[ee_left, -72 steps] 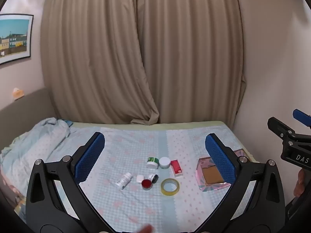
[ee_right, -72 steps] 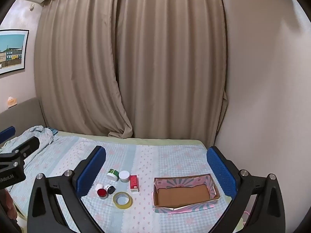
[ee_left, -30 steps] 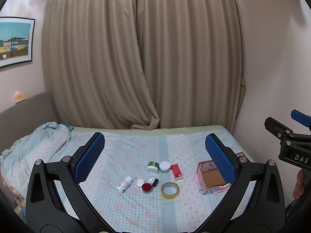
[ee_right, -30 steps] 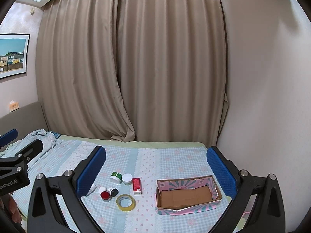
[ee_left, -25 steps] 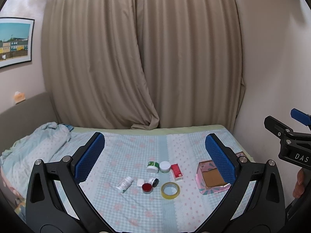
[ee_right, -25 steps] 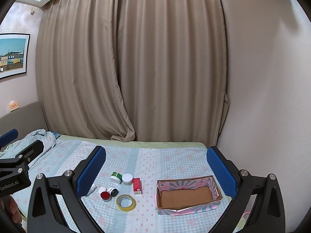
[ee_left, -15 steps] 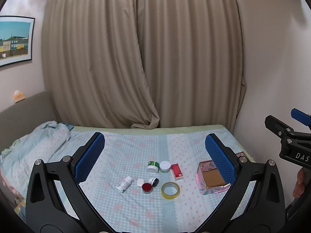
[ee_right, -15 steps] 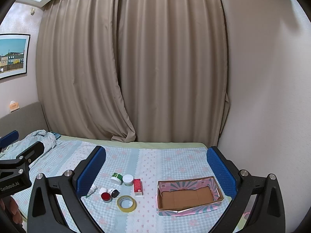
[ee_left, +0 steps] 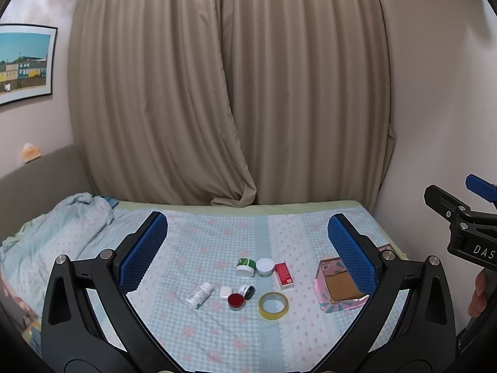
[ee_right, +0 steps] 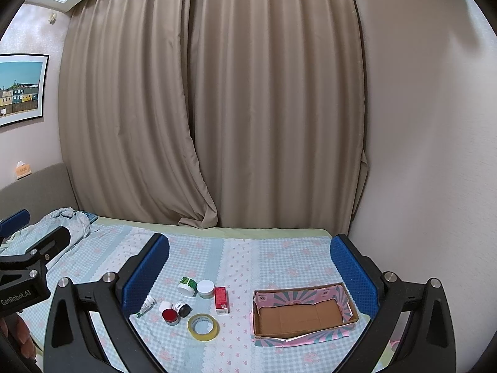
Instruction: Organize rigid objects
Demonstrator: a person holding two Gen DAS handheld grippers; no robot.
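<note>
Small rigid items lie in a cluster on the bed: a yellow tape roll (ee_left: 273, 305) (ee_right: 203, 326), a red box (ee_left: 284, 276) (ee_right: 221, 300), a red-lidded jar (ee_left: 236, 301) (ee_right: 170, 316), a white-lidded jar (ee_left: 265, 266) (ee_right: 205, 288), a green-labelled jar (ee_left: 245, 267) (ee_right: 187, 286) and a white bottle lying on its side (ee_left: 199, 294). An empty pink cardboard box (ee_left: 337, 289) (ee_right: 303, 314) lies to their right. My left gripper (ee_left: 247, 250) and right gripper (ee_right: 249, 267) are both open, empty and held well above and short of the items.
The bed has a light blue checked sheet (ee_left: 217, 242). A crumpled blanket (ee_left: 71, 220) lies at the far left. Beige curtains (ee_right: 217, 108) hang behind the bed. A wall (ee_right: 428, 155) runs along the bed's right side.
Both views have risen and pulled back slightly since 2.4 s ago, so the items sit a little lower and smaller. Both grippers have stayed open.
</note>
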